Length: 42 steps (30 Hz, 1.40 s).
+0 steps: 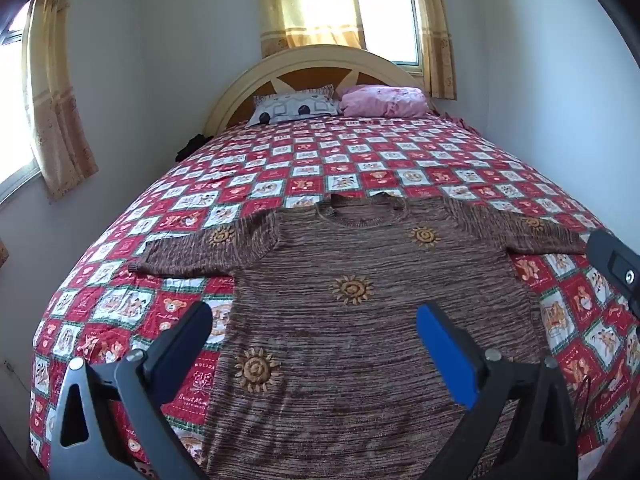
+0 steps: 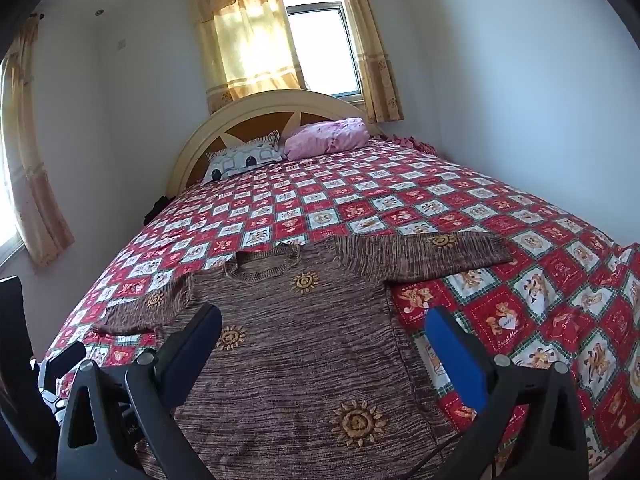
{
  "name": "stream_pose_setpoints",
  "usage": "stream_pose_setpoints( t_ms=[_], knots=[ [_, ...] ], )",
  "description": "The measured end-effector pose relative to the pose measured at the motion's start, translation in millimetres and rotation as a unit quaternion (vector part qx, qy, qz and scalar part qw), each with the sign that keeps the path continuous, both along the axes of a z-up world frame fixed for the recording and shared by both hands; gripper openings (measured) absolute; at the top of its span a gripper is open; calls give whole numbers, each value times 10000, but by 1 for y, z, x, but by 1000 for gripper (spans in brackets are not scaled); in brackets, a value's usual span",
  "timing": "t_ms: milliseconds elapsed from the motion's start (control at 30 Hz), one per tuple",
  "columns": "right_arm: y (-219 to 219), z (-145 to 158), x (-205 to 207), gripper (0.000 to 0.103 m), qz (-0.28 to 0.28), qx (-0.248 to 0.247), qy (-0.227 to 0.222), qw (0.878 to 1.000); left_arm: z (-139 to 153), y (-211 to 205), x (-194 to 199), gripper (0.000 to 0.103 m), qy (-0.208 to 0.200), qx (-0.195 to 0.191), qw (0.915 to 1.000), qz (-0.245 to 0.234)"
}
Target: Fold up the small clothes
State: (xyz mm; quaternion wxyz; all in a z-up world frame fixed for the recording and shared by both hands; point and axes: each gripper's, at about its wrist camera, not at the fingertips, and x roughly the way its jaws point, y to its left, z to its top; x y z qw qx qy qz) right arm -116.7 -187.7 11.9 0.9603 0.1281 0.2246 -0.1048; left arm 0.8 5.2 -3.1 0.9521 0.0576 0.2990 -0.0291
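While spread flat at the bed's (image 1: 400,160) near edge, sweater (image 1: 360,320) untouched, left gripper (image 1: 316,344) and right gripper (image 2: 324,348) both agape, empty.

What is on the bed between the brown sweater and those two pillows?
Nothing but the bare red checked bedspread. In both views it runs uncovered from the brown sweater and its neckline up to the pink pillow and patterned pillow.

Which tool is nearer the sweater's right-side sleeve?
Right. The right tool hangs over the sweater's right half, close to that sleeve; the left tool is over the left half.
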Motion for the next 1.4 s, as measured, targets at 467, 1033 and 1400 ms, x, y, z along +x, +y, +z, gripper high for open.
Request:
stream_pose_setpoints(
  t_ms=[467,1033,1400],
  knots=[
    [-2,2,2,102,16,23,55,10000,-1,-1,2,103,1,41,10000,17],
    [2,0,2,102,24,2,111,9999,-2,-2,1,103,4,56,10000,12],
    [1,-9,9,102,-29,-18,225,9997,-14,-2,5,103,125,57,9999,-54]
  ],
)
